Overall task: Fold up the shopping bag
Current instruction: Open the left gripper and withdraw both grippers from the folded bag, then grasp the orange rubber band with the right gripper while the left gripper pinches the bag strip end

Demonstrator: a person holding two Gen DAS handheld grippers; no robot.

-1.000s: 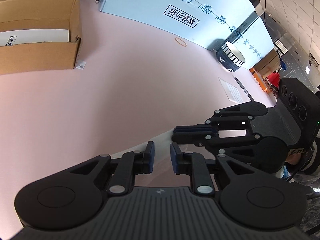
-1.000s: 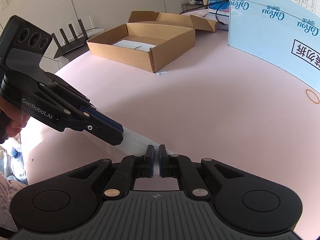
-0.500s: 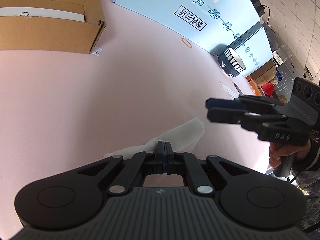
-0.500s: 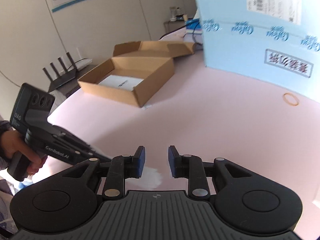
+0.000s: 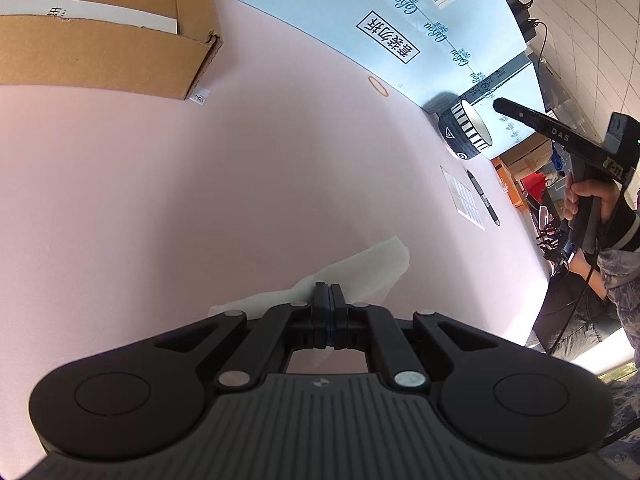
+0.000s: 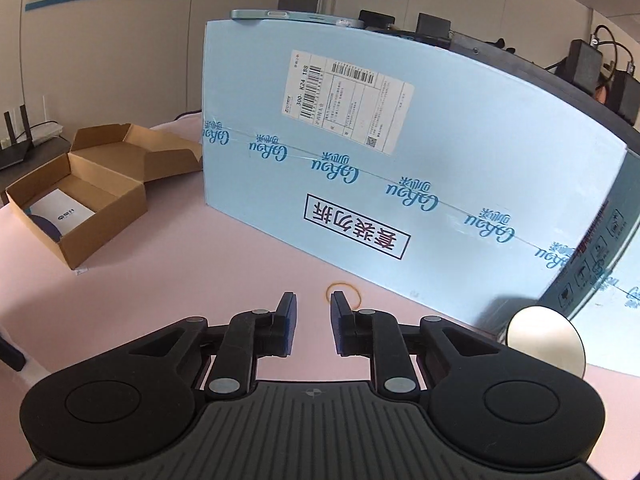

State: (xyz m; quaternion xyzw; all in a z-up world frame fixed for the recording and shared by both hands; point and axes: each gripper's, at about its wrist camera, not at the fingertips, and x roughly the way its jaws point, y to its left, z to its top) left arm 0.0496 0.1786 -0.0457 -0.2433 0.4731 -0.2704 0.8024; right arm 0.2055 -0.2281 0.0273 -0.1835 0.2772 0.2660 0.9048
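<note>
The shopping bag (image 5: 372,264) is a white, flattened strip lying on the pink table (image 5: 200,200). My left gripper (image 5: 328,292) is shut on its near part, and the far end pokes out past the fingers to the right. My right gripper (image 5: 500,105) is held in a hand (image 5: 588,196) high at the right, well away from the bag. In the right wrist view the right gripper (image 6: 312,308) is open with nothing between its jaws, which are closing, and it points at the blue carton.
A big light-blue carton (image 6: 380,168) stands at the back with an orange rubber band (image 6: 343,294) in front of it. A striped cup (image 5: 466,132), a pen (image 5: 484,200) and a paper slip (image 5: 462,196) lie at the right. An open cardboard box (image 6: 76,208) sits at the left.
My left gripper closed on the bag strip. My right gripper let go of the bag, opened, and lifted away up and to the right, now facing the blue carton.
</note>
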